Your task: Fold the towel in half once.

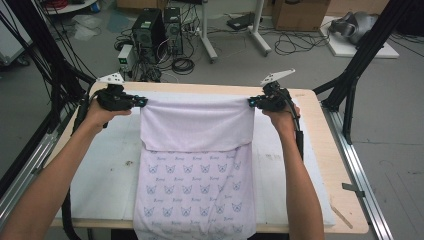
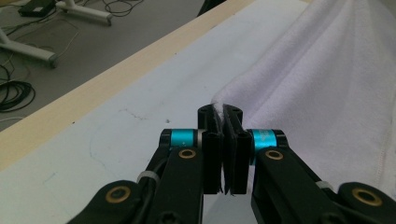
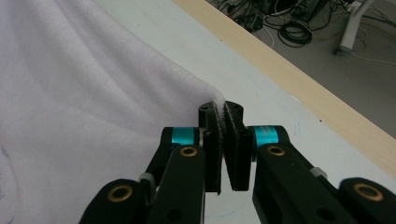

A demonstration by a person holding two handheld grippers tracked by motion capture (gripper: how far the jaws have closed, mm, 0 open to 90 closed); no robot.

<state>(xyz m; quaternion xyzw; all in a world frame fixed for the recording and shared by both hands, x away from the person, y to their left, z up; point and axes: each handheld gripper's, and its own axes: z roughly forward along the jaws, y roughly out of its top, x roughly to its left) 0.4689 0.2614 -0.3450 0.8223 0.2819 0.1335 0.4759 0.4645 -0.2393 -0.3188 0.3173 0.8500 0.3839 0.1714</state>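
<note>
The left gripper point(image 1: 141, 102) is clamped tight on the left corner of the pale printed cloth point(image 1: 195, 170). The cloth's folded-over top hangs between both grippers above the white table mat point(image 1: 107, 165). The right gripper point(image 1: 251, 102) pinches the cloth's right corner, jaws closed.

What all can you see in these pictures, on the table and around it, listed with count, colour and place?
cloth: one, pale lilac with small blue cat-face prints, on the table's middle, its far edge lifted and folded toward the near side
table: one, light wood rim with a white mat, centre
computer towers: two, black, on the floor beyond the table
cables: many, black, on the floor
cardboard box: one, brown, far floor
frame poles: black, both sides of the table
forearms: two, reaching in from the near edge
left gripper: one, black, shut on a cloth corner
right gripper: one, black, shut on the other corner
</note>
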